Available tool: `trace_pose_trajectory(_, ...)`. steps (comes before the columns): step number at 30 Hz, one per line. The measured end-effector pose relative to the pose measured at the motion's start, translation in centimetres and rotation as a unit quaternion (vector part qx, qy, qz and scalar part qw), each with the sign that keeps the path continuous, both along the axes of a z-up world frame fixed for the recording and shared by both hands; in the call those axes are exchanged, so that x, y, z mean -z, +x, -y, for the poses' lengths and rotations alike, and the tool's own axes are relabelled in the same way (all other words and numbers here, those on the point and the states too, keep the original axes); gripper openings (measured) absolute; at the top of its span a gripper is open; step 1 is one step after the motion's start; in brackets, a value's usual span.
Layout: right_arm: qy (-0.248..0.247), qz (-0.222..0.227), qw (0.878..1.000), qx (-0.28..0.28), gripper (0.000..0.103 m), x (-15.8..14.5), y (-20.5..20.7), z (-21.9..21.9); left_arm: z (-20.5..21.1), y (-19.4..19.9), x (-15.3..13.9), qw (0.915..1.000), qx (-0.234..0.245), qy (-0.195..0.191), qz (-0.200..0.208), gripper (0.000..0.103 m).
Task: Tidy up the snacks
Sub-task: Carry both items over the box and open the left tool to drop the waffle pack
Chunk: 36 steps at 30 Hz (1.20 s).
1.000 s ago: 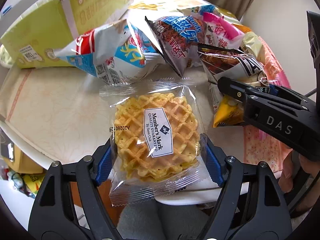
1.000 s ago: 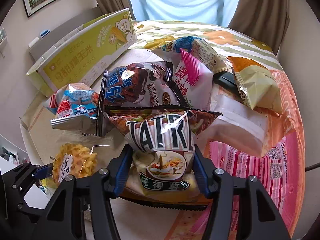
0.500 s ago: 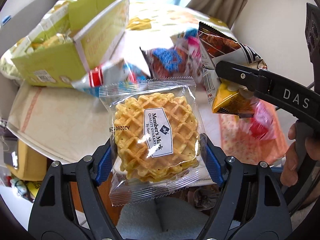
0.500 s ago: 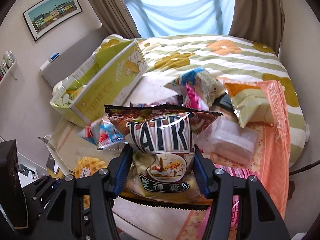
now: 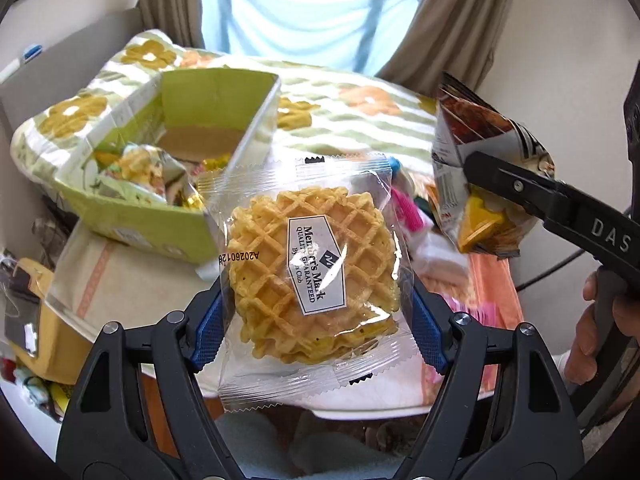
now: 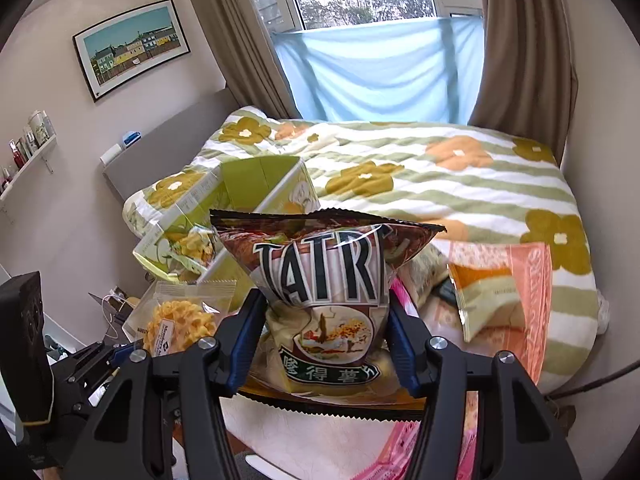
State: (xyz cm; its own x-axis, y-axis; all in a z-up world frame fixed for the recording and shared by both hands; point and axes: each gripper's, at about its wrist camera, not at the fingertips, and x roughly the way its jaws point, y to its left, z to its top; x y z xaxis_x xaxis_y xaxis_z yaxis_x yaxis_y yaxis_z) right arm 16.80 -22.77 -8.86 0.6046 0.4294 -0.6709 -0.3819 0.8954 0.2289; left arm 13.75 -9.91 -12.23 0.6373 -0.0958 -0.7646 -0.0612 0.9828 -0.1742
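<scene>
While each hand-held gripper clamps a snack, waffle pack (image 5: 310, 268) and chip bag (image 6: 328, 304) hide the table.

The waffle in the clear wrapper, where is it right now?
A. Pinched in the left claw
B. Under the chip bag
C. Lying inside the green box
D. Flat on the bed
A: the waffle sits between the blue pads of the left claw, lifted off the table, apart from the green box.

Home bedroom – bed (image 6: 440, 176) with floral blanket, curtained window (image 6: 360, 0), framed picture (image 6: 132, 46).
</scene>
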Motion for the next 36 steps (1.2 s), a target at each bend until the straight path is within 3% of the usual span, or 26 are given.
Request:
trace_pose_trajectory(7,-0.002,0.023,1.0,-0.008,0.053,-2.4,2.5,-4.5,-6.7,4.3,-2.5,0.9993,-0.016,0.008,0.033,0.075)
trace_pose_trajectory(13,0.002,0.026,1.0,-0.005,0.053,-3.1,6.2,-10.5,-14.0,9.5,-3.5,0.9993,-0.012,0.011,0.034,0.075)
trace_pose_trajectory(18,0.006,0.013,1.0,0.007,0.053,-3.1,9.3,-16.0,-19.0,13.7,-3.9,0.9994,0.02,0.017,0.023,0.075)
trace_pose_trajectory(24,0.007,-0.013,0.999,0.04,0.053,-2.0,12.2,-20.7,-23.8,18.8,-2.2,0.9977,0.065,0.019,-0.011,0.076)
trace_pose_trajectory(30,-0.009,-0.043,0.996,0.083,0.054,0.1,13.6,-22.6,-25.1,23.5,0.9,0.9926,0.111,0.024,-0.044,0.076)
trace_pose_trajectory(33,-0.019,-0.057,0.994,0.096,0.054,0.8,13.9,-22.9,-25.5,25.2,1.7,0.9905,0.126,0.015,-0.052,0.083)
trace_pose_trajectory(36,-0.023,-0.067,0.992,0.105,0.054,1.4,14.6,-22.9,-25.4,26.1,2.3,0.9897,0.129,0.031,-0.055,0.103)
